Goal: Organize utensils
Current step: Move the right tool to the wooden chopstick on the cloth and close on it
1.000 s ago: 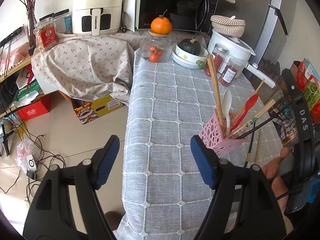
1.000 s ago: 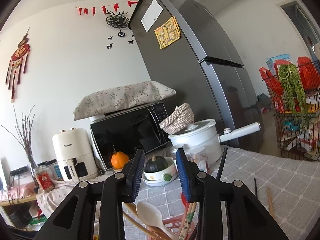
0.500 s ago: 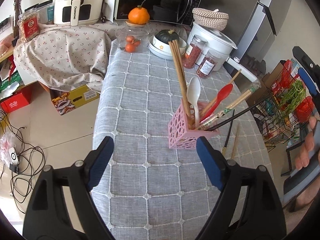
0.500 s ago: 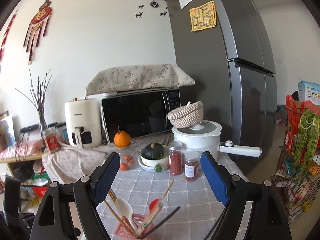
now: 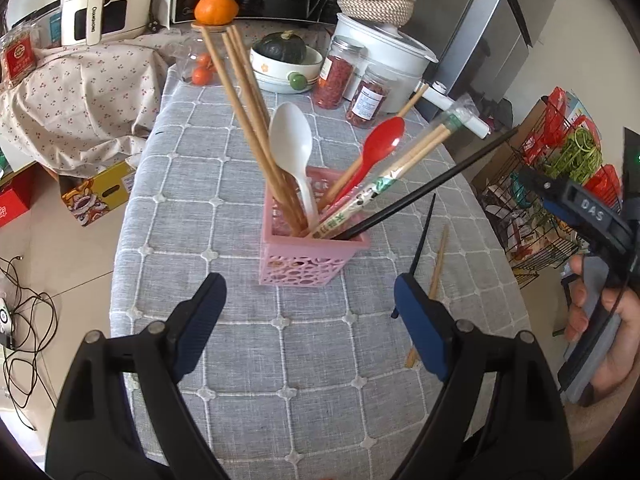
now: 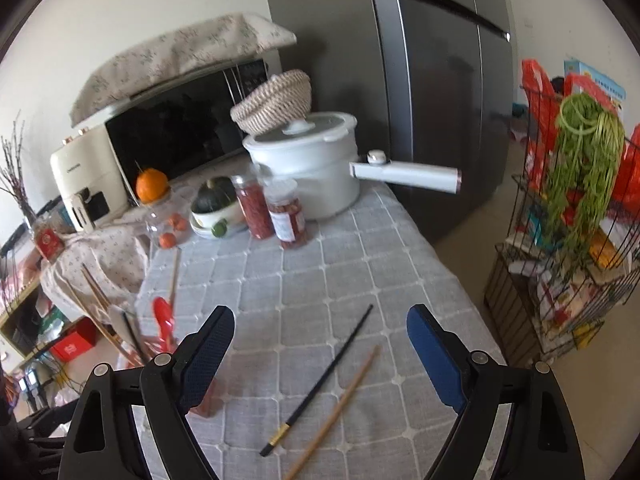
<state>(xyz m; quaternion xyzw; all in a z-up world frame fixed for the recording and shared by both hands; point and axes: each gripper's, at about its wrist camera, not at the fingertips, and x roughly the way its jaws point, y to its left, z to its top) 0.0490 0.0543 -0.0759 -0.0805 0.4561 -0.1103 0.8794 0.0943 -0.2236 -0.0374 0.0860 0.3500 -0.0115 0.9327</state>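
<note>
A pink perforated holder [image 5: 312, 256] stands on the grey checked tablecloth [image 5: 208, 168]. It holds wooden chopsticks [image 5: 244, 120], a white spoon [image 5: 292, 148], a red spoon [image 5: 380, 144], wrapped chopsticks [image 5: 384, 180] and one black chopstick [image 5: 432, 184]. A loose black chopstick [image 6: 320, 380] and a loose wooden chopstick [image 6: 340, 404] lie on the cloth to its right. My left gripper [image 5: 310, 320] is open, just in front of the holder. My right gripper [image 6: 320, 352] is open and empty above the two loose chopsticks.
At the table's far end stand a white pot [image 6: 312, 176], two spice jars [image 6: 272, 212], a bowl with a squash [image 5: 286, 60], an orange [image 5: 216, 8] and a microwave [image 6: 180, 128]. A wire rack [image 6: 572, 240] with greens stands right of the table.
My left gripper has moved closer to the pink holder. My right gripper opened wide and tilted down from the wall view, so it faces the two loose chopsticks.
</note>
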